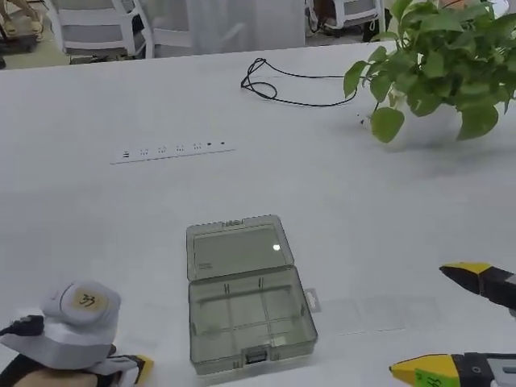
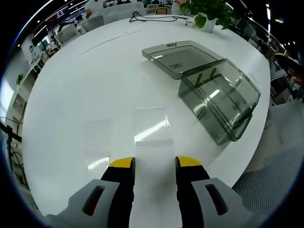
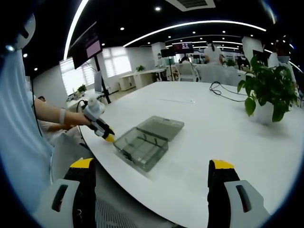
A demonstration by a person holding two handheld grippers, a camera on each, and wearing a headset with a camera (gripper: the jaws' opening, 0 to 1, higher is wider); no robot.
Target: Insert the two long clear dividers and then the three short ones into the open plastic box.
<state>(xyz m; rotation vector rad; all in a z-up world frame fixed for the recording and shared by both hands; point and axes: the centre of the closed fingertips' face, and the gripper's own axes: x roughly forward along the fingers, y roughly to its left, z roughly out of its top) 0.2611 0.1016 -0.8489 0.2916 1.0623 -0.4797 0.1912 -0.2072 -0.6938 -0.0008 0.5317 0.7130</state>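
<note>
The clear grey plastic box [image 1: 250, 318] lies open on the white table, its lid [image 1: 238, 246] flat behind it, and clear partitions stand inside it. Clear flat dividers [image 1: 355, 316] lie on the table just right of the box. My right gripper [image 1: 442, 321] hangs wide open at the right edge, beside those dividers, with nothing in it. My left gripper [image 1: 137, 369] is at the bottom left, near the box's front corner. In the left gripper view my left gripper [image 2: 154, 164] is open above the table. Two clear sheets [image 2: 152, 126] lie just ahead, and the box [image 2: 221, 97] is to the right.
A potted green plant [image 1: 439, 64] stands at the back right. A white power strip [image 1: 173, 151] lies mid-table and a black cable [image 1: 282, 85] loops behind it. The table's near edge runs just below the box. White chairs [image 1: 97, 28] stand beyond the table.
</note>
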